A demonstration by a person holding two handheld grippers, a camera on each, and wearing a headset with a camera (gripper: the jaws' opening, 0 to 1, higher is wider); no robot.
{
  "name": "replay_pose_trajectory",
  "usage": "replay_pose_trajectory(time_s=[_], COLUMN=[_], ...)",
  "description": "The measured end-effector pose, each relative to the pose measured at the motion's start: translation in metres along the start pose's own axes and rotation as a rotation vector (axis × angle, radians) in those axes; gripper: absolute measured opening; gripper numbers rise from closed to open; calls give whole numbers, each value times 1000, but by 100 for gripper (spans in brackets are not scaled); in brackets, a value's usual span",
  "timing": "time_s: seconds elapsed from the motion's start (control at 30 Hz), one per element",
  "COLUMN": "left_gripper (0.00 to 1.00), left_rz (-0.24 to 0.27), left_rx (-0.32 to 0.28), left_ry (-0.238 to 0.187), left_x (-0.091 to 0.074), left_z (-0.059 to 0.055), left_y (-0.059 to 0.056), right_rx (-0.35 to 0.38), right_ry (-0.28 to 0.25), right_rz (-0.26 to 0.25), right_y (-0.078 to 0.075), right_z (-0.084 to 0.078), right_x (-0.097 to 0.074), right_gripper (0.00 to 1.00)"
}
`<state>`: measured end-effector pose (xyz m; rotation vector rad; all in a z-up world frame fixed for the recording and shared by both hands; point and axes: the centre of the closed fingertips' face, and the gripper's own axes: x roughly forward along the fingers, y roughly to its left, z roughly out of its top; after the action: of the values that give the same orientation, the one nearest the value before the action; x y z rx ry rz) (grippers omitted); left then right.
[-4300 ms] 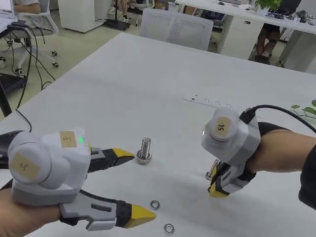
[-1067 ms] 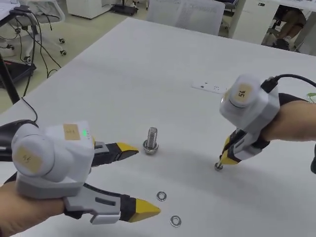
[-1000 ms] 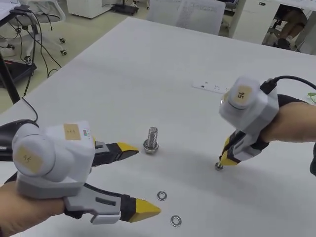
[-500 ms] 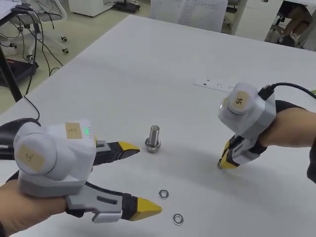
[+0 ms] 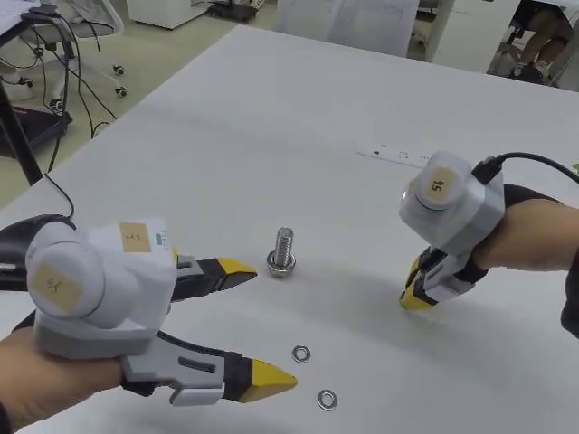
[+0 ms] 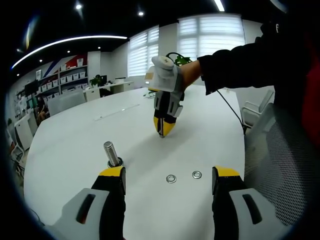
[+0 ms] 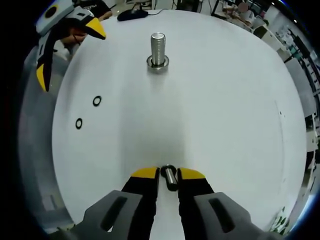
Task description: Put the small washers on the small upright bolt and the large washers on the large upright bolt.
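- The right gripper (image 5: 418, 297) was pointed steeply down at the tabletop (image 5: 271, 136); its fingers (image 7: 145, 175) were closed on the small bolt (image 7: 170, 177)
- The small bolt's long axis ran along the fingers, so it stood about upright, with its lower end at or just above the tabletop (contact could not be confirmed)
- The large bolt (image 5: 282, 252) stood upright on its head, well apart from the right gripper and just beside the upper finger of the left gripper (image 5: 259, 324)
- The left gripper's fingers were spread wide and held nothing
- The first washer (image 5: 301, 353) and second washer (image 5: 327, 399) lay flat, just ahead of the open left fingers; the left gripper was clearly the nearer one
- Judgement: the small bolt had to be stood and released first; washer sizes could not be told apart
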<state>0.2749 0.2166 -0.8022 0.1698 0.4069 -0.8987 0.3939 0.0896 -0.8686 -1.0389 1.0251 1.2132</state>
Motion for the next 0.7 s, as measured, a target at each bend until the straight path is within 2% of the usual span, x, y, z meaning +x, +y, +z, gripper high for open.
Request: replay_pose_trajectory(time_s=[0.33,0.7], left_gripper=[70,70], left_rz=[-2,-6], left_rx=[1,3], left_ry=[-1,-3], left_x=[1,2], left_z=[1,2], left_y=[-1,-3], right_rx=[11,34], right_ry=[-6,4], right_rz=[-19,-36], right_y=[-3,-1], right_z=[-3,-17], right_x=[-7,-15], right_gripper=[20,20])
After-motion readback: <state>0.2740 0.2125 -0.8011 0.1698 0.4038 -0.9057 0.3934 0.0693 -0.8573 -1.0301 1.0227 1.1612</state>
